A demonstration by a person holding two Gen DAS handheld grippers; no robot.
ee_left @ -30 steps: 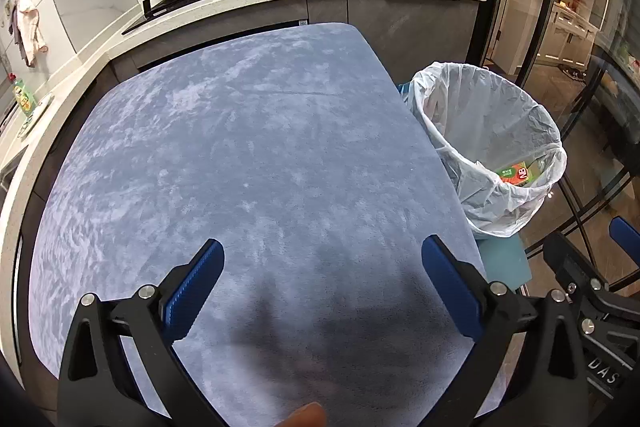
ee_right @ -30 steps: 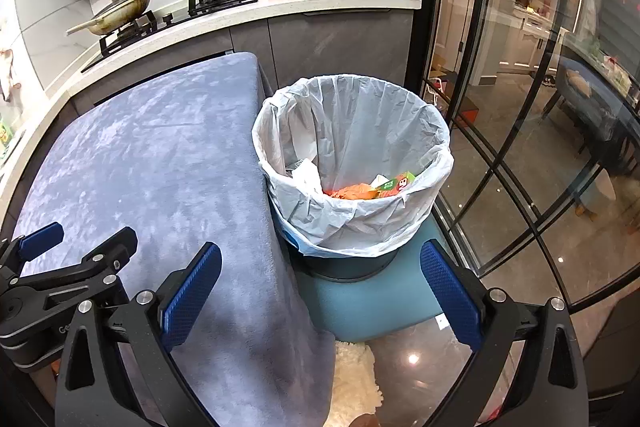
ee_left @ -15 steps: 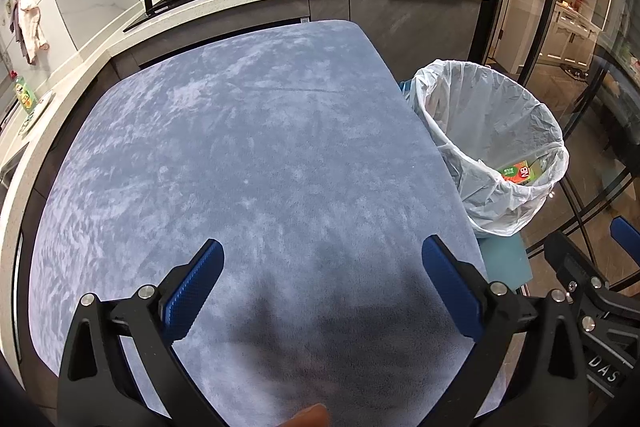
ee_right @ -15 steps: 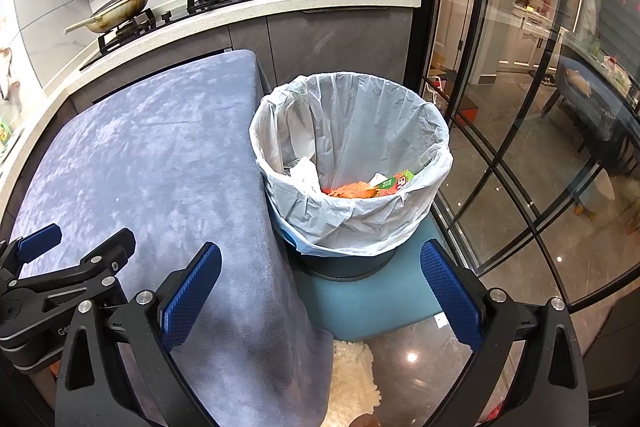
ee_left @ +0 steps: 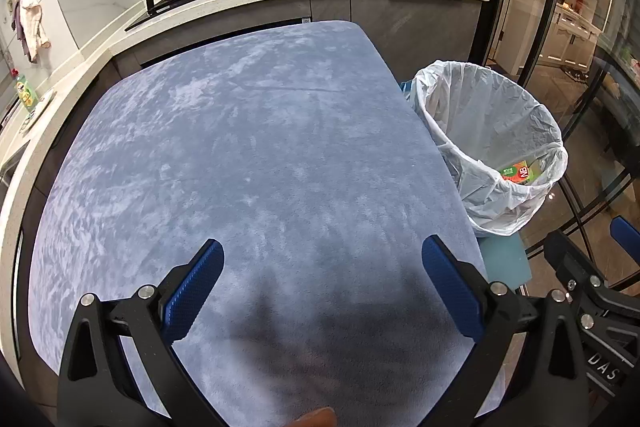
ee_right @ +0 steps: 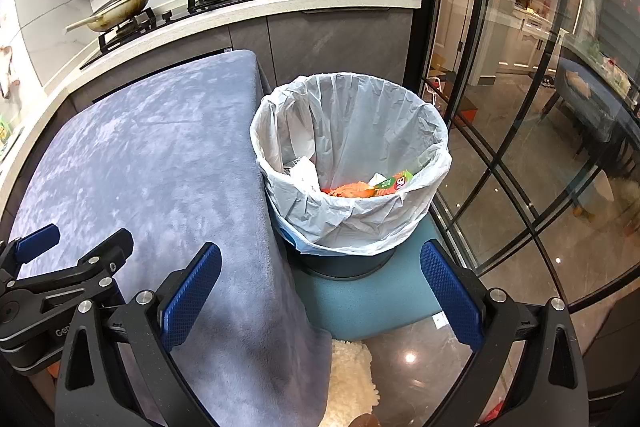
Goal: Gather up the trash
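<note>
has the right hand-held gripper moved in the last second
Yes, slightly. In the right wrist view the trash bin and the blue-covered table sit a little lower and further left than a second ago, so the open right hand-held gripper has tilted slightly up and right.

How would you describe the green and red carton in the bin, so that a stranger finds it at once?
Start at the blue-grey table; the trash bin with a white liner stands beside its right edge. Inside, at the side away from the table, lies the carton, next to orange wrappers. It alone is green and red with printed letters.
</note>
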